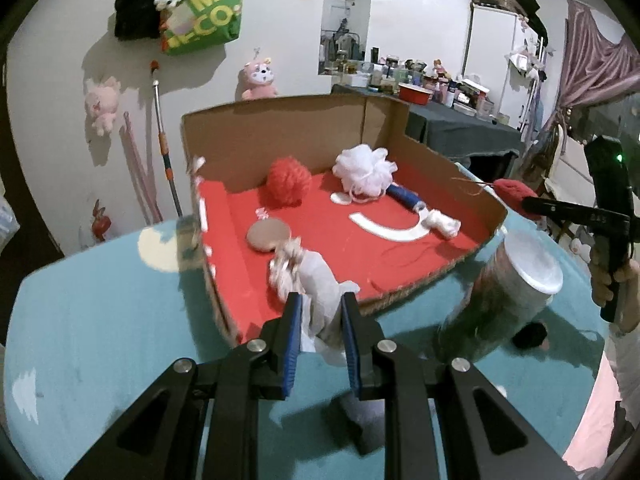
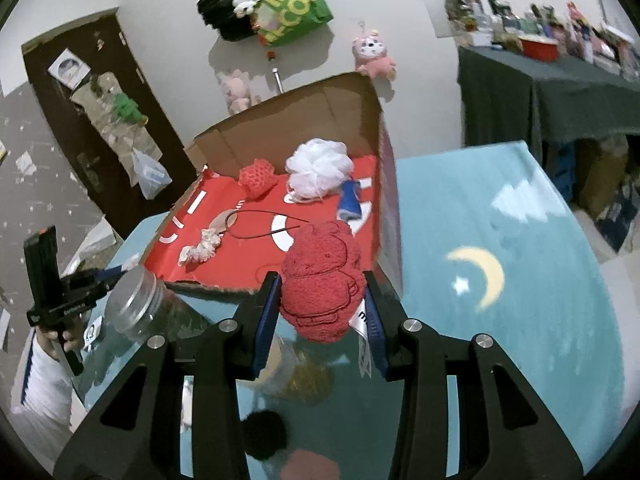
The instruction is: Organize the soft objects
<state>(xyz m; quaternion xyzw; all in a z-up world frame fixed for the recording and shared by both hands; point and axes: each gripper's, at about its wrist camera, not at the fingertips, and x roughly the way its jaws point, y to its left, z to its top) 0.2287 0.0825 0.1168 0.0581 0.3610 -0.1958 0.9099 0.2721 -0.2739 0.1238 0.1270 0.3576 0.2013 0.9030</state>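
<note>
In the left wrist view my left gripper (image 1: 320, 314) is shut on a white soft cloth (image 1: 318, 280). The cloth's frilly end reaches over the front of the red-lined cardboard box (image 1: 280, 128). My right gripper (image 2: 322, 306) is shut on a red plush toy (image 2: 322, 280), held just before the box's near edge (image 2: 208, 286). The left wrist view shows that toy (image 1: 514, 194) at the box's right wall. Inside the box lie a red knitted ball (image 1: 288, 180), a white bath pouf (image 1: 364, 170), a blue roll (image 1: 404, 196) and a tan round pad (image 1: 268, 234).
A clear jar with a white lid (image 1: 528, 264) lies on the teal mat (image 1: 100, 320) between the two grippers, right of the box. A black pompom (image 1: 530, 334) sits near it. A cluttered dark table (image 1: 460, 128) stands behind, and plush toys hang on the wall.
</note>
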